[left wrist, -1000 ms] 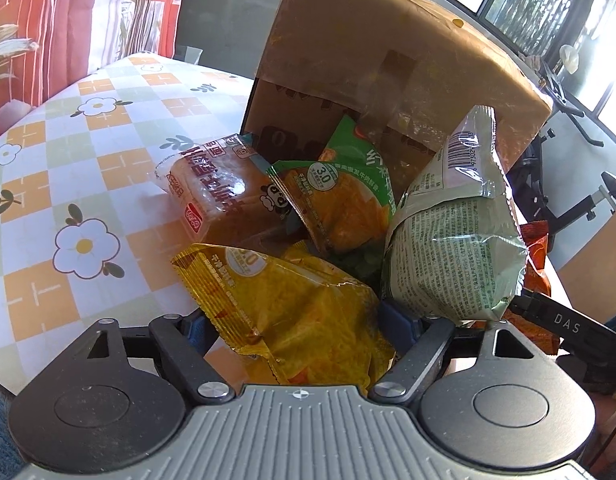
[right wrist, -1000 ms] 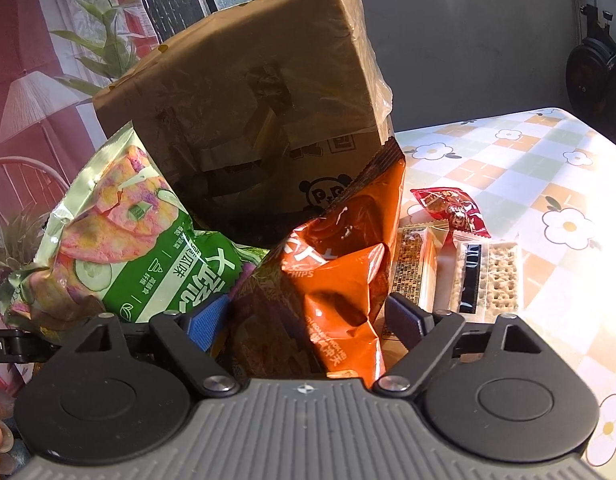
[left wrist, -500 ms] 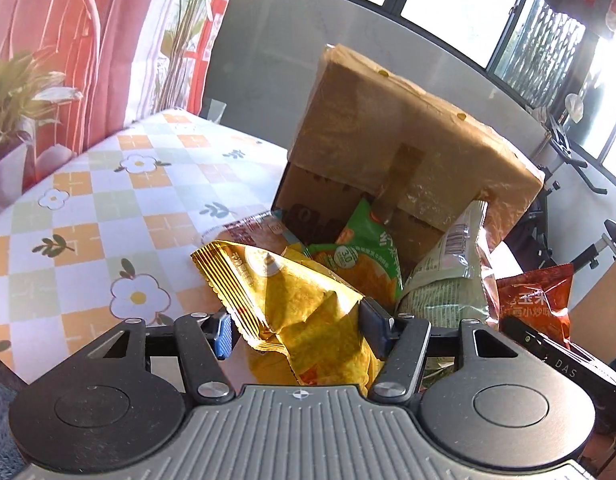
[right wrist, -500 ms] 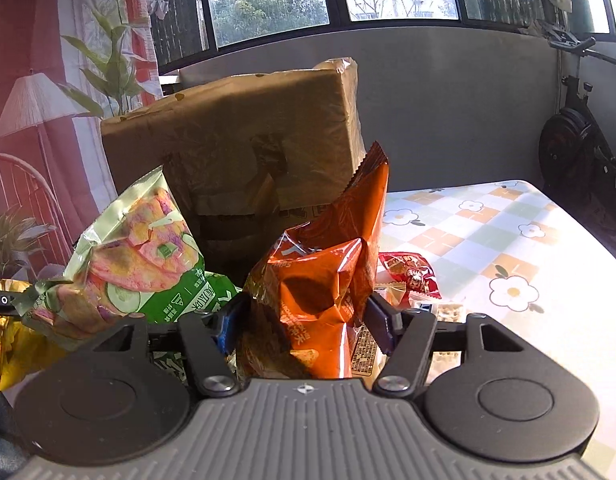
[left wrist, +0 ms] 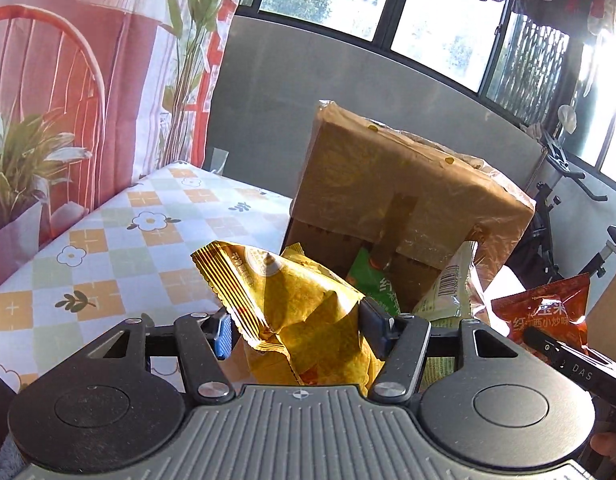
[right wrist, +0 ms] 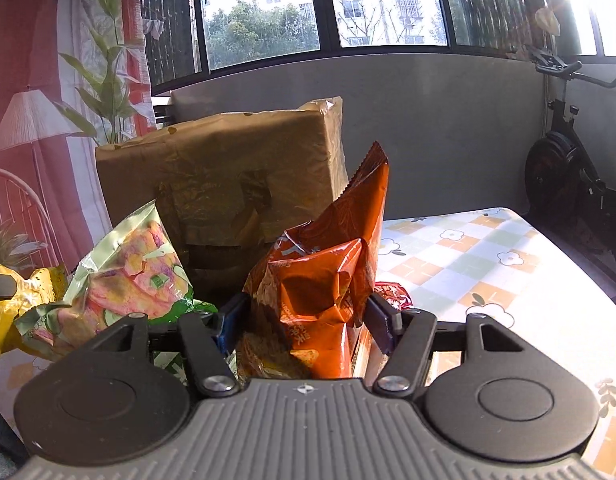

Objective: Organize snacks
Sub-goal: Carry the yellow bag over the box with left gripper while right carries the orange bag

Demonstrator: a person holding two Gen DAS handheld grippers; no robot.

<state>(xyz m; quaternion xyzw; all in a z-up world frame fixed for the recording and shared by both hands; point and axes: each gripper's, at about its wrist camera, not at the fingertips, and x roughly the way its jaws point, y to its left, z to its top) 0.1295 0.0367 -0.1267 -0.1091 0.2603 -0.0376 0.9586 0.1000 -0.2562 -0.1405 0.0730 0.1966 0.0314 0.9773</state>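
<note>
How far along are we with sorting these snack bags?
Nothing looks sorted yet. In hand: the left gripper is shut on a crinkled yellow foil snack bag, and the right gripper on an orange foil chip bag. Left: the green cucumber-print bag and red packet beside the brown cardboard box.

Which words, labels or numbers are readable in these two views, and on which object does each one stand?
"DAS": white letters on the black bar at the right edge of the left wrist view.
"玉米": on the orange-red bag.
Barcode digits on the pale green bag: too small.
Print on the yellow bag and on the orange bag: creased, unreadable.
</note>
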